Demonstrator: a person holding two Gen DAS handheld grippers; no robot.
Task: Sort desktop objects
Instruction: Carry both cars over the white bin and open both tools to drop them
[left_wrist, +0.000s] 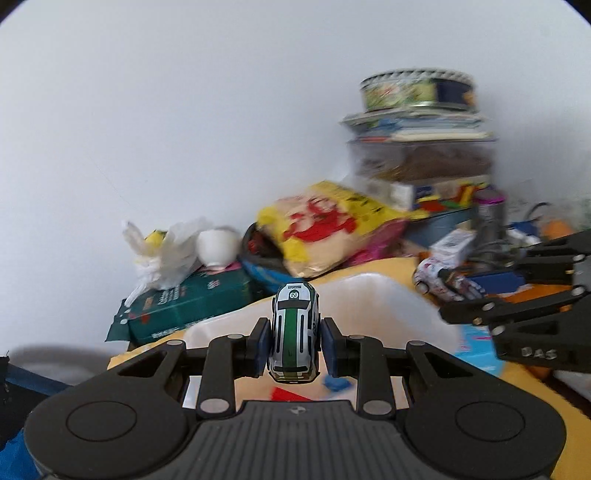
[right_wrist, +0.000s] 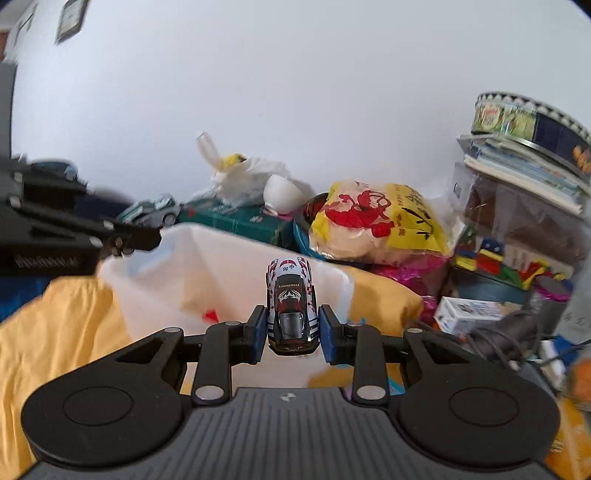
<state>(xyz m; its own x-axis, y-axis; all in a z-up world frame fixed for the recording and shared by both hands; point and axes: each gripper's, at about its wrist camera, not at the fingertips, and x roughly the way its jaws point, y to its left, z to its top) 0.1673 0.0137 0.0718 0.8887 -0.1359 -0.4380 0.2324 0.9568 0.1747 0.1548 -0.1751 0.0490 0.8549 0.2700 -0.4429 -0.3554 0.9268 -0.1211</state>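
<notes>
Two toy cars held up over a translucent bin, one in each gripper.

At the lower centre of the left wrist view, the left gripper (left_wrist: 294, 345) is clenched on a silver toy car with a green stripe (left_wrist: 294, 332) (a "69" shows on its far end), its blue pads pressing the car's sides. In the right wrist view the right gripper (right_wrist: 292, 332) likewise grasps a white toy car with red flames (right_wrist: 291, 306) at frame centre, pads against both flanks. Behind and below each car lies a translucent plastic bin (right_wrist: 229, 258) on a yellow cloth (right_wrist: 55, 332), with something small and red inside. Farther back, along the white wall, sit a yellow snack bag (right_wrist: 376, 221), a green box (left_wrist: 184, 306) and, at the upper right, a round tin (left_wrist: 417, 88) on stacked books.
</notes>
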